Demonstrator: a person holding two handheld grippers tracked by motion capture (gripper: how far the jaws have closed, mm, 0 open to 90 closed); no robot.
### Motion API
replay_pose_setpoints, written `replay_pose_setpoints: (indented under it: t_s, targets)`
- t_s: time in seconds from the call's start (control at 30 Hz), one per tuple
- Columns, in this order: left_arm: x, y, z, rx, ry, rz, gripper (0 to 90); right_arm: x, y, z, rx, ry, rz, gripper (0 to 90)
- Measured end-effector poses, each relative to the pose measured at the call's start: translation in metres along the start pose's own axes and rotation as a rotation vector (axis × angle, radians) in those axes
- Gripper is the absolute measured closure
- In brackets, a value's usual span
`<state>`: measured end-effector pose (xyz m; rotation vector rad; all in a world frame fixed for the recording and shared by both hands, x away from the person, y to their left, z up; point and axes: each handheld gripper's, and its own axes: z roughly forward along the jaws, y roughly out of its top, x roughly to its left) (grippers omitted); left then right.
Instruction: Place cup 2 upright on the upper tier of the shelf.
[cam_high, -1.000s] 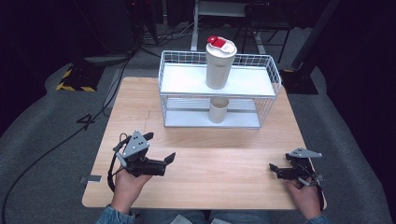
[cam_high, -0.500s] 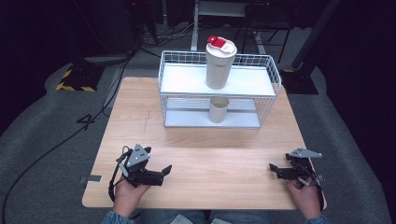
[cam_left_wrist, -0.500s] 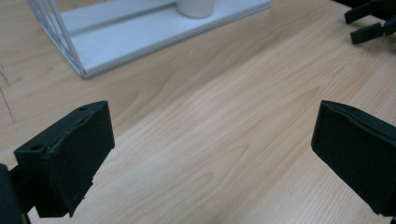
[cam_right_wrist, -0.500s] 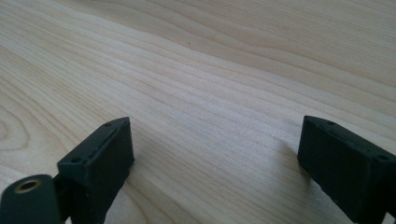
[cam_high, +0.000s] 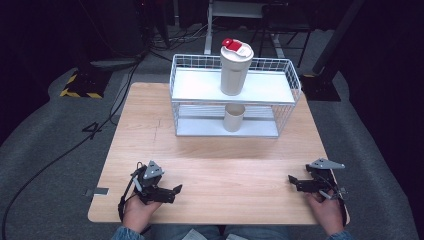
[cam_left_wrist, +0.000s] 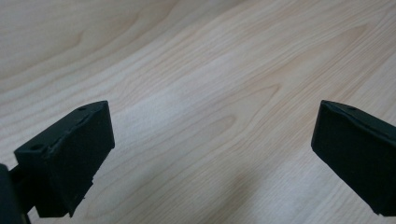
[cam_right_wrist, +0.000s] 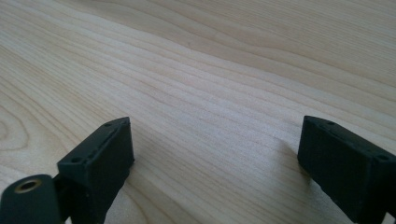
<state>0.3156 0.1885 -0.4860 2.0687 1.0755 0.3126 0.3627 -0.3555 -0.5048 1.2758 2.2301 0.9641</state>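
The left gripper (cam_high: 172, 192) had dropped toward the frame's lower left, both grippers spread, empty, cups untouched.

The small cup (cam_high: 233, 118) on the lower shelf of the wire rack (cam_high: 287, 107) has its top hidden behind the upper shelf. The person's arms are cut off at the bottom edge.

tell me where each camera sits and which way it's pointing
High view: above the person's side, looking forward and down at the table, wire rack, both hands, left gripper and right gripper.
Left gripper view: on the left gripper, looking along open jaws at bare wood.
Right gripper view: on the right gripper, the same.
Shared: the tabletop.
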Motion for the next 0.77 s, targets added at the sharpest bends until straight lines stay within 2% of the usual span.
replay_pose_setpoints:
  t_s: [0.3, 0.37, 0.43, 0.47, 0.7, 0.77]
  targets:
    - [0.006, -0.007, 0.015, 0.105, 0.038, -0.02, 0.2, 0.0, 0.0, 0.0, -0.002, -0.001, 0.002, 10.7]
    - [0.005, -0.007, 0.015, 0.117, 0.065, 0.003, 0.1, 0.0, 0.0, 0.0, -0.001, -0.003, 0.001, 10.6]
    - [0.005, -0.008, 0.017, 0.113, 0.094, 0.012, 0.3, 0.0, 0.0, 0.0, 0.0, -0.004, 0.001, 10.6]
    - [0.005, -0.01, 0.018, 0.096, 0.114, 0.028, 0.3, 0.0, 0.0, 0.0, 0.0, -0.005, 0.001, 10.2]
    - [0.006, -0.01, 0.017, 0.092, 0.117, 0.026, 0.1, 0.0, 0.0, 0.0, 0.004, -0.011, 0.004, 8.7]
    - [0.006, -0.01, 0.017, 0.092, 0.117, 0.026, 0.1, 0.001, 0.0, 0.001, 0.009, -0.034, 0.024, 5.6]
